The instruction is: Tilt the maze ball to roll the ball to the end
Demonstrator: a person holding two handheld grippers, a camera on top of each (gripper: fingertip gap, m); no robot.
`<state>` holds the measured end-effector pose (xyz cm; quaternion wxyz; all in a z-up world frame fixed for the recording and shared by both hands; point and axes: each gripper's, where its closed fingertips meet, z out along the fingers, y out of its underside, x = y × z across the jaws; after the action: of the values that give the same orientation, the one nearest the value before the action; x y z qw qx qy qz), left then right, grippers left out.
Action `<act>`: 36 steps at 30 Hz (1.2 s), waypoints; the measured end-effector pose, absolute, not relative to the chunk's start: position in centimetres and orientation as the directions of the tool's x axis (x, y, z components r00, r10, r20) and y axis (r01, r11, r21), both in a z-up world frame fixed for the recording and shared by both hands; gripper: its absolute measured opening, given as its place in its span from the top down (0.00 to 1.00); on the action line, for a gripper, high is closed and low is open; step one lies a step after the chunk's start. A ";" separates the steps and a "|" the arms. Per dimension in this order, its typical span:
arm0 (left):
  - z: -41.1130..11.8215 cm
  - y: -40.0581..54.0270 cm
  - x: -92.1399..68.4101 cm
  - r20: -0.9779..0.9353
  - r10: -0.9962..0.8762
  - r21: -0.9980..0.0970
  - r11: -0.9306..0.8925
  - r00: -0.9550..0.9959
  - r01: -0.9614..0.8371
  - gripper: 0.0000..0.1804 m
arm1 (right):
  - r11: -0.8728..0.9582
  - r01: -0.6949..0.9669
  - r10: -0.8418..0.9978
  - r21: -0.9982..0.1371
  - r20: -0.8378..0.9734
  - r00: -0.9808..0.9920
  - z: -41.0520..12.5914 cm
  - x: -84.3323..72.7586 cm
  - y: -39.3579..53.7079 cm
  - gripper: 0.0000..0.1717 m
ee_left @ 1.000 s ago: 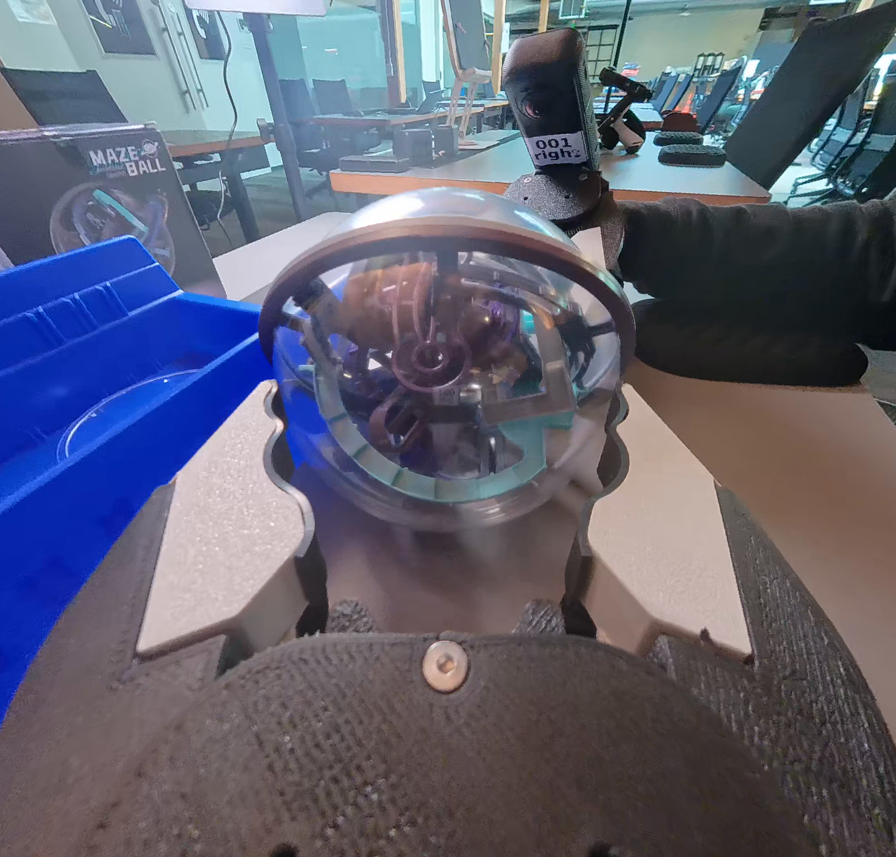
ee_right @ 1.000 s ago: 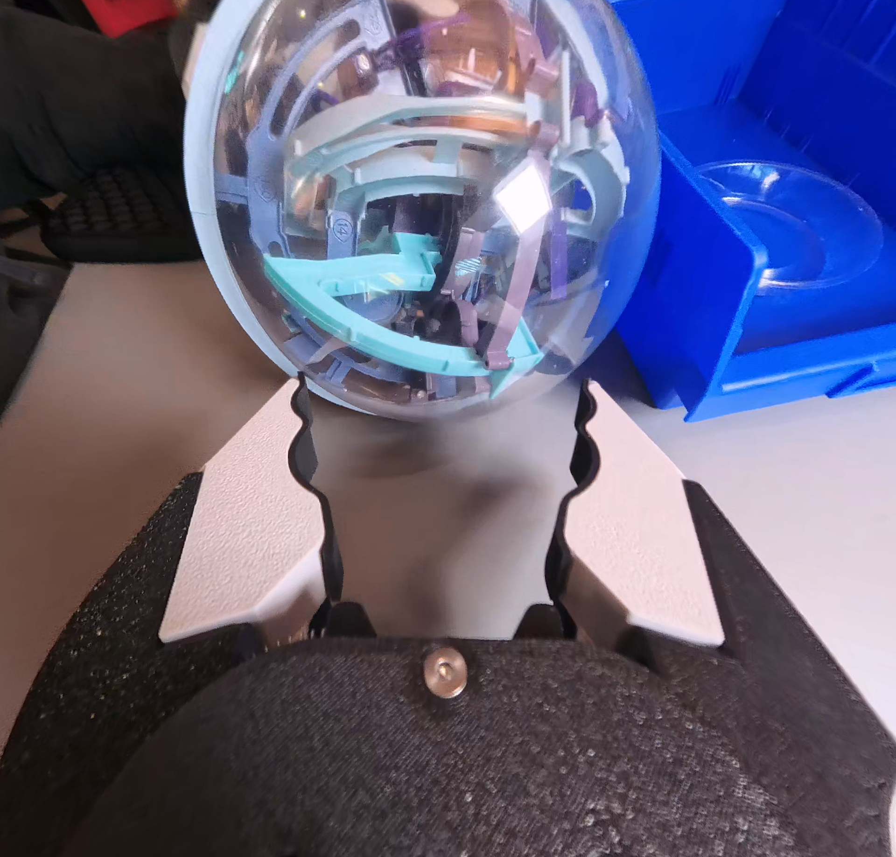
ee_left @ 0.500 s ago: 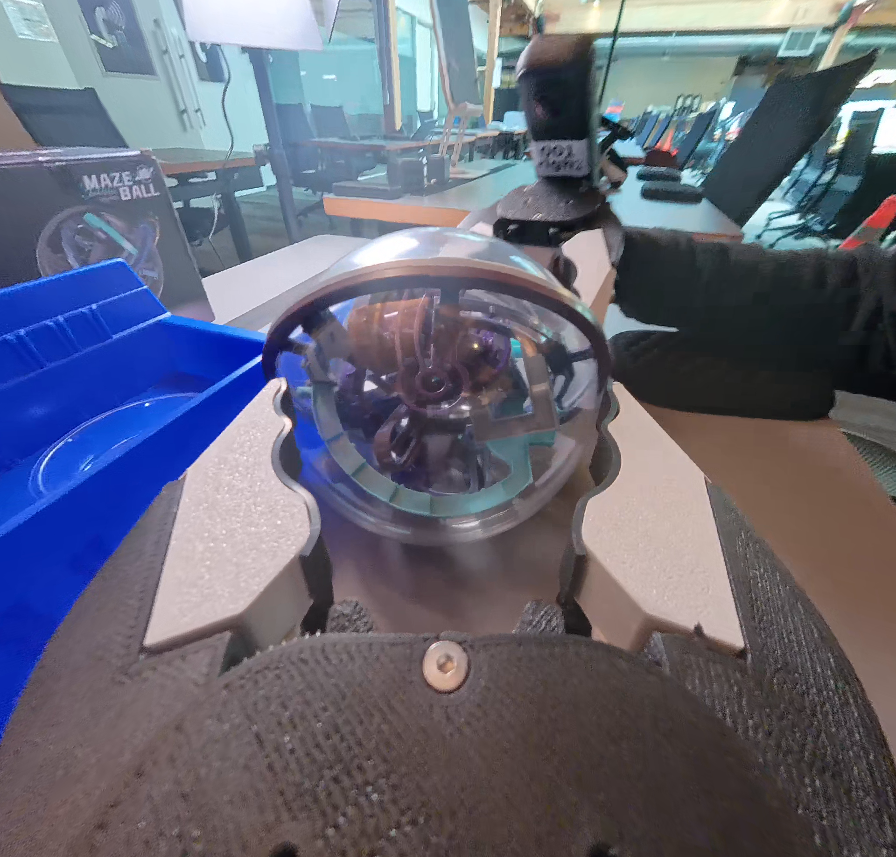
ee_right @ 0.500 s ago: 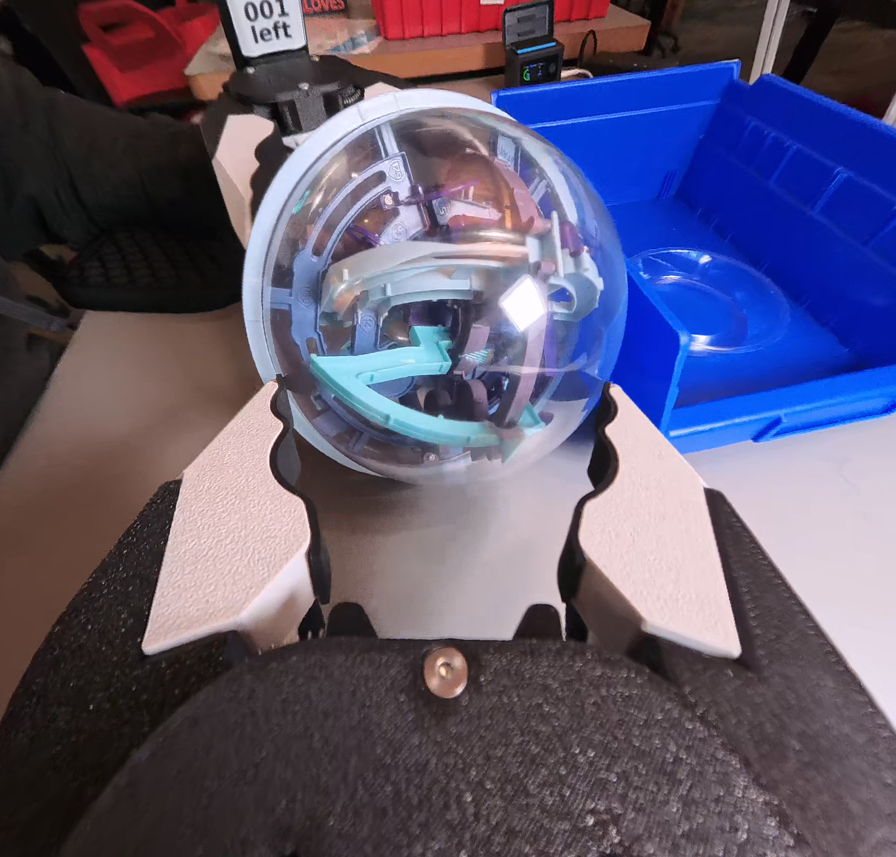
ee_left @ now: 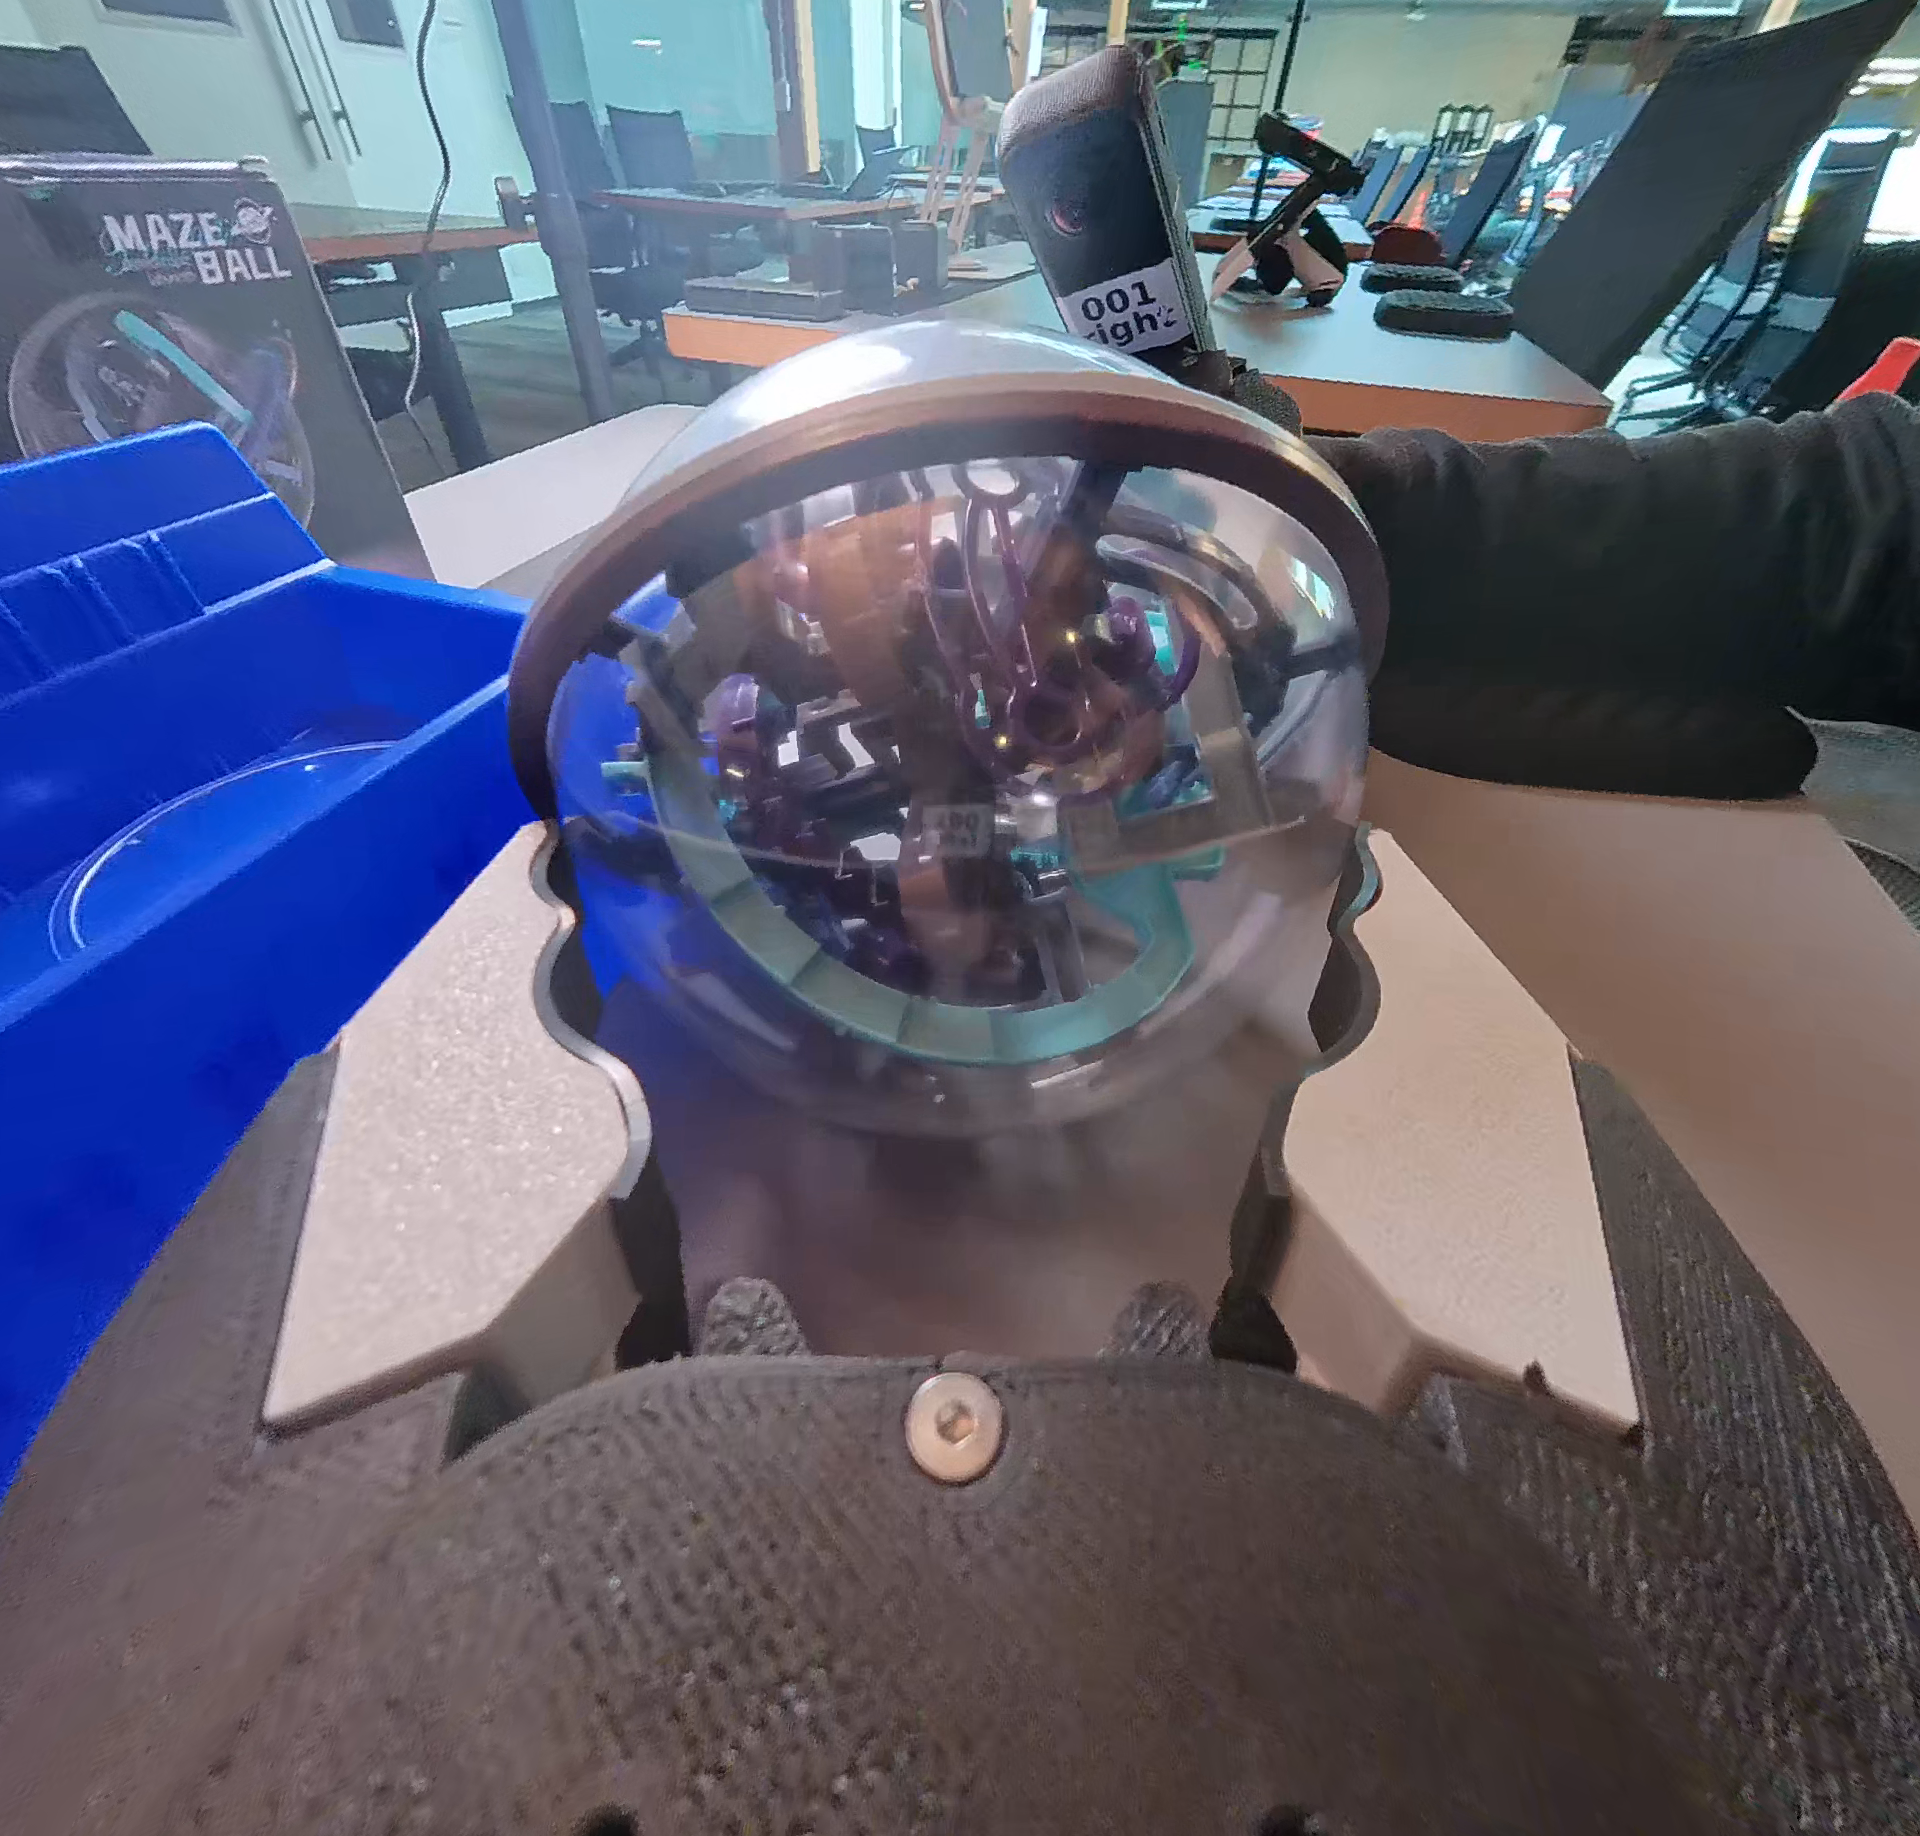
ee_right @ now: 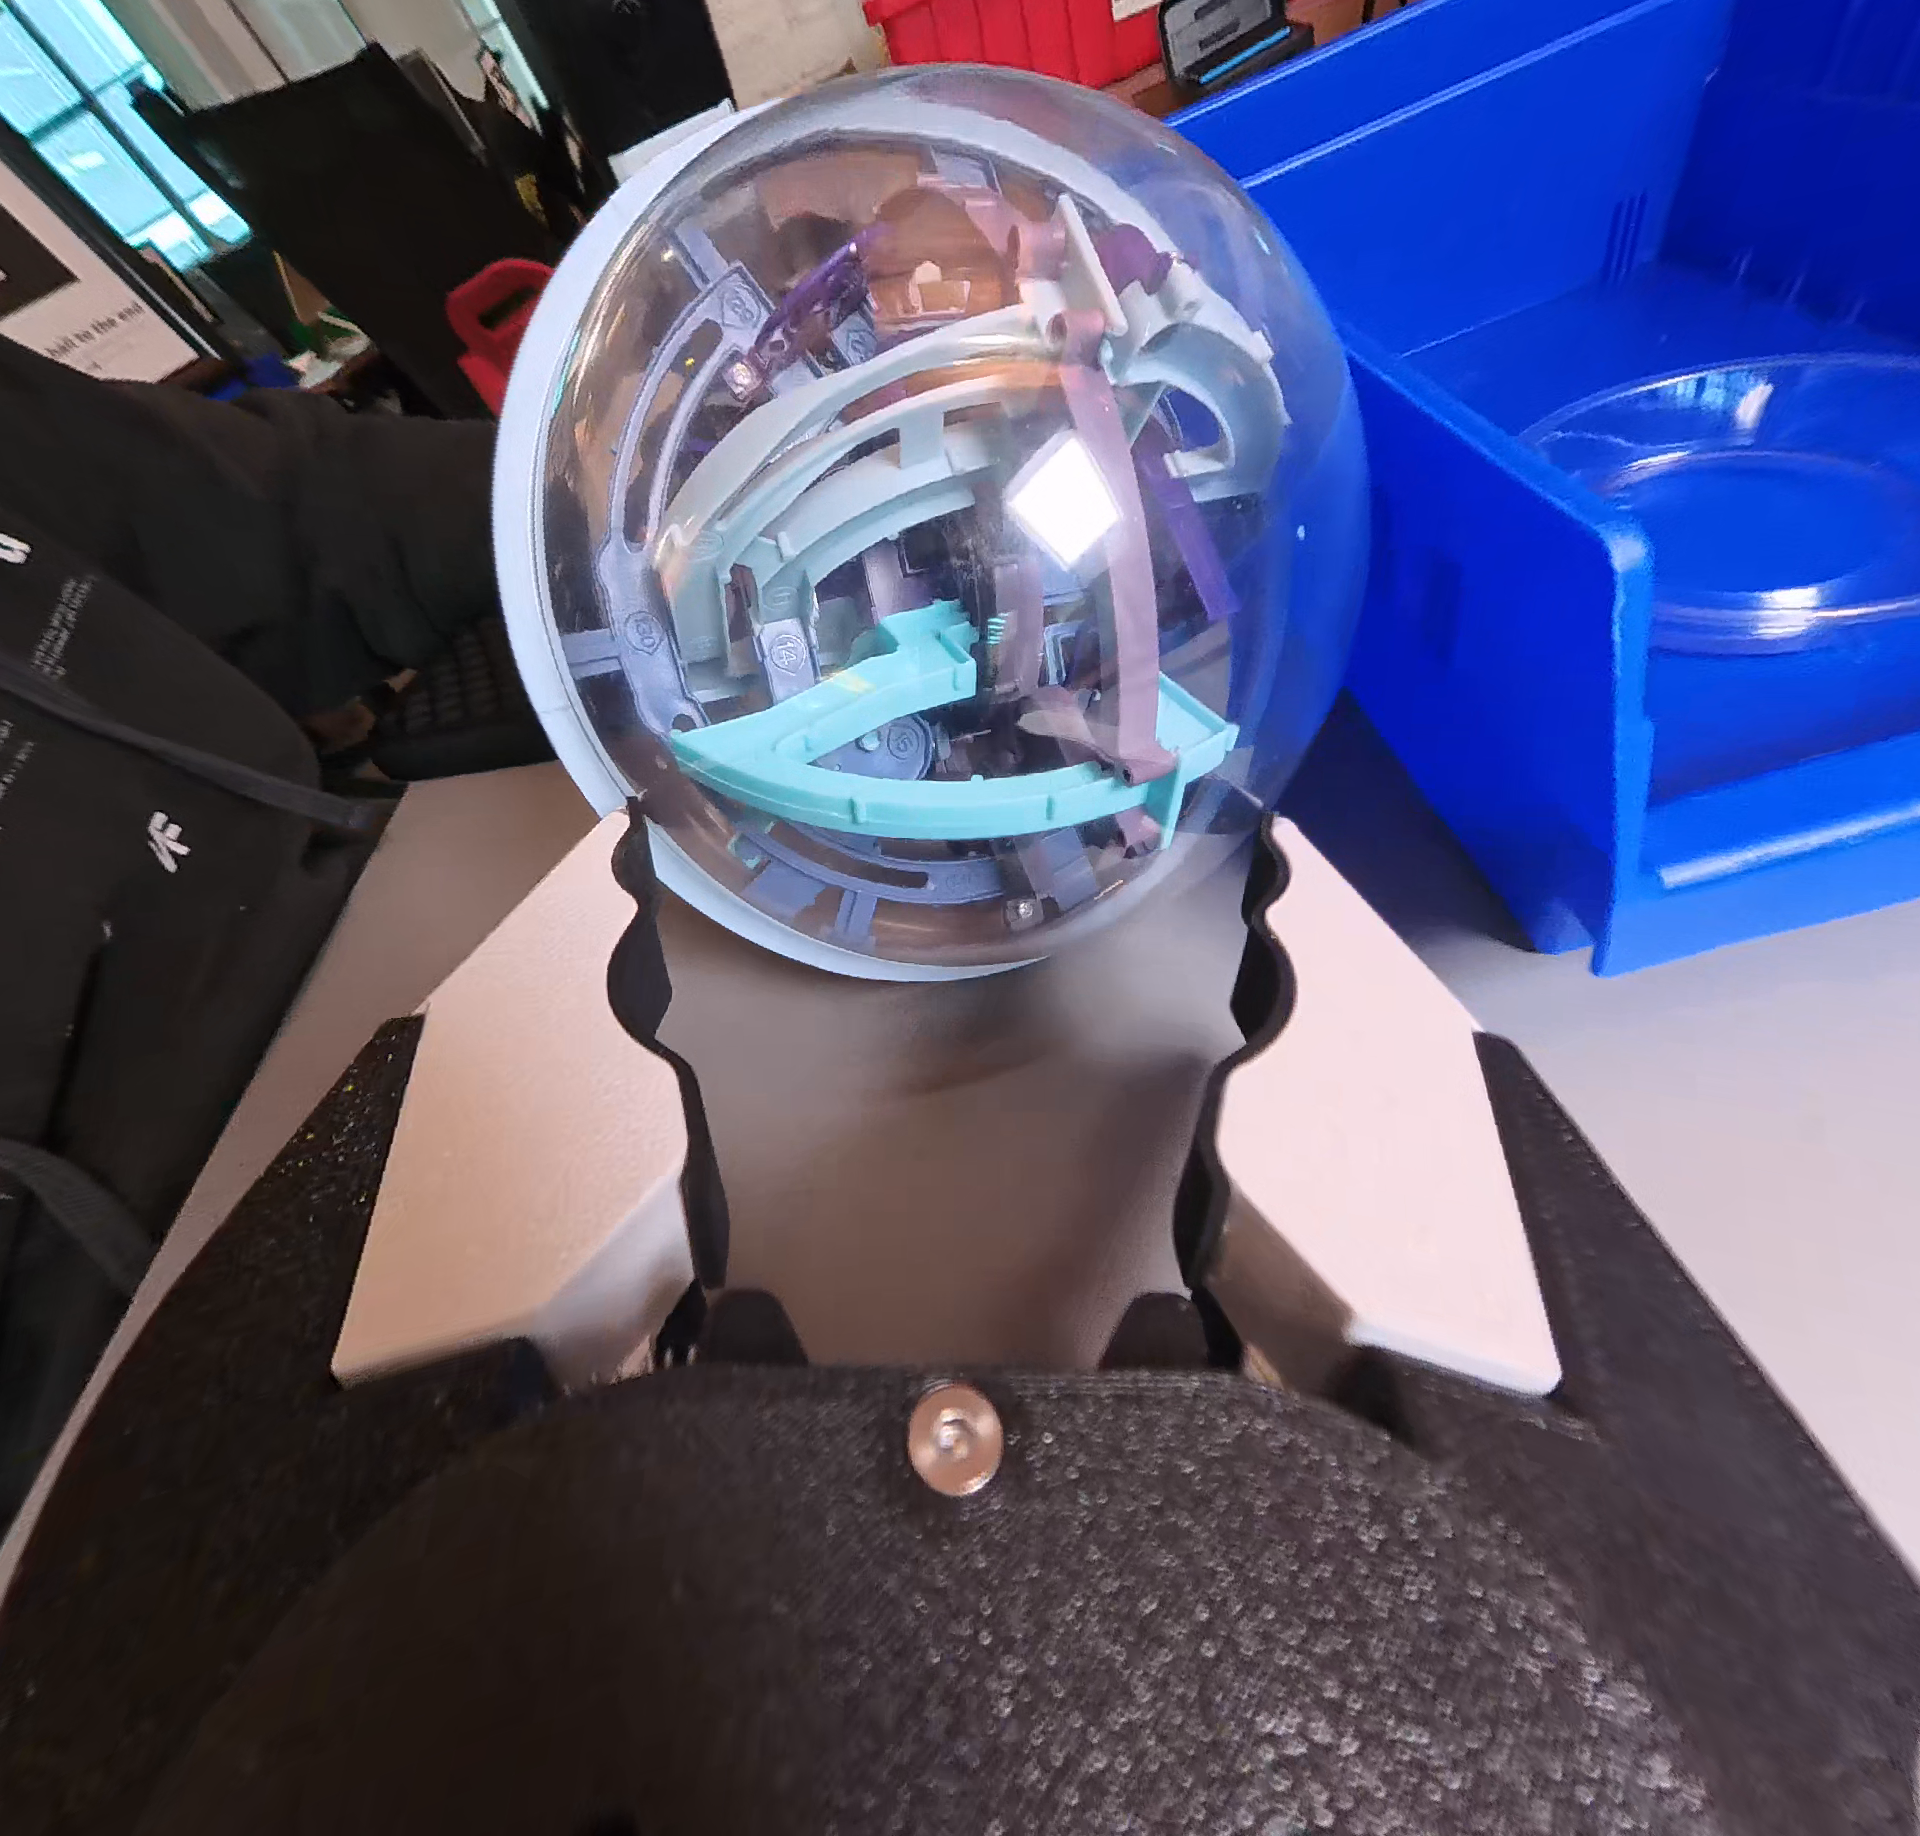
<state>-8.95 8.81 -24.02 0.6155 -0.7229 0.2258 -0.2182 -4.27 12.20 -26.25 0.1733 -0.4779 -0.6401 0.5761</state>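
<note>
Both hand-held grippers are on the maze ball from opposite sides. The left hand-held gripper is spread wide with the ball cradled between its wavy-edged fingers, and both fingertips look to be touching the clear shell. The right hand-held gripper is pinching lower down, its fingers catching the ball near its bottom edge. So the ball is held up just over the counter, right beside the blue bin.

My take on doing this step well: keep both grips steady and tilt slow, rolling both wrists together so the sphere turns as one piece. That shell is smooth and round, so I'd guess it slips if one side eases off. I can't pick out the little ball inside for sure; too much glare and clutter among the teal and purple tracks. I'd find it before committing to a tilt direction. Small corrections beat big swings. Also mind the bin wall when tipping that way.
</note>
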 end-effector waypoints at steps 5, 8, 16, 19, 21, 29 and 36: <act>-24.0 9.3 -9.3 0.073 -0.548 -0.983 -0.182 0.834 -0.034 0.23 | -0.111 0.407 0.860 -0.906 -0.293 -0.418 -25.7 -4.0 13.3 0.39; -23.8 9.5 -9.3 0.105 -0.541 -0.980 -0.198 0.835 -0.005 0.23 | -0.007 0.346 0.907 -0.938 -0.151 -0.392 -24.2 -4.1 13.9 0.38; -23.0 9.6 -9.4 0.196 -0.536 -0.968 -0.240 0.821 0.074 0.24 | -0.099 0.283 0.885 -0.954 -0.215 -0.413 -23.0 -5.2 13.0 0.32; -21.9 9.3 -9.7 0.278 -0.528 -0.952 -0.261 0.803 0.158 0.24 | -0.217 0.351 0.848 -0.911 -0.354 -0.395 -23.3 -5.3 12.4 0.32; -21.3 9.1 -9.8 0.296 -0.531 -0.948 -0.261 0.794 0.179 0.25 | -0.250 0.406 0.821 -0.879 -0.414 -0.393 -24.0 -5.1 11.6 0.33; -20.7 8.8 -10.0 0.295 -0.537 -0.953 -0.228 0.791 0.201 0.25 | -0.232 0.427 0.813 -0.874 -0.415 -0.409 -24.9 -5.1 10.6 0.33; -20.7 7.7 -9.2 0.134 -0.580 -0.988 -0.138 0.803 0.065 0.25 | -0.095 0.381 0.852 -0.920 -0.273 -0.446 -25.3 -4.7 10.0 0.34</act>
<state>-9.15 7.72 -20.66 0.6310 -0.7096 0.1814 -0.2558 -4.72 9.96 -25.33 0.2098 -0.4825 -0.6393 0.5608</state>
